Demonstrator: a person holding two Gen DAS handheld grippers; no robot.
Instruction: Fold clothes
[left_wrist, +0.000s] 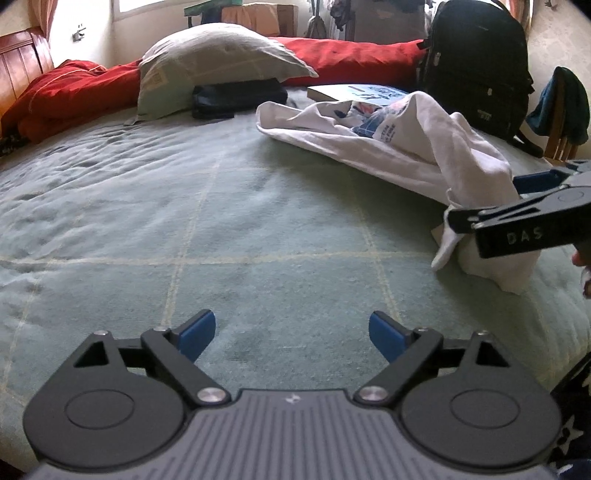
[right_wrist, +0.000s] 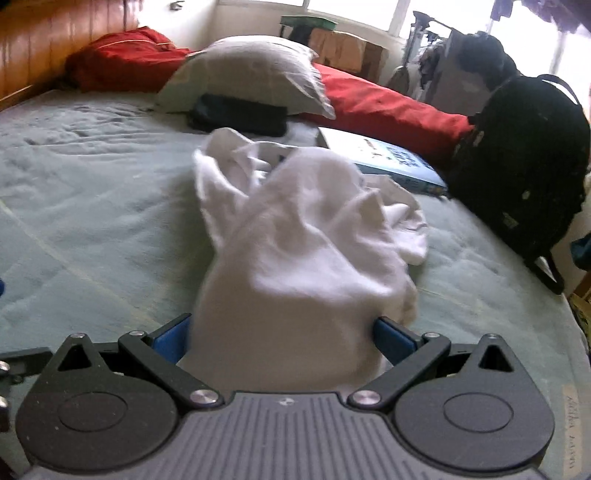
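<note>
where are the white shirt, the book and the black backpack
white shirt (right_wrist: 295, 258): right wrist view, middle of the bunched cloth
book (left_wrist: 354, 92): left wrist view, its blue and white cover
black backpack (left_wrist: 476, 62): left wrist view, its front panel

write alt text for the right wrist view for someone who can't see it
The right tongs hold a bunched white garment between their blue pads, its far end trailing onto a pale green bedspread. Behind lie a grey pillow, red bedding, a blue book and a black backpack.
</note>
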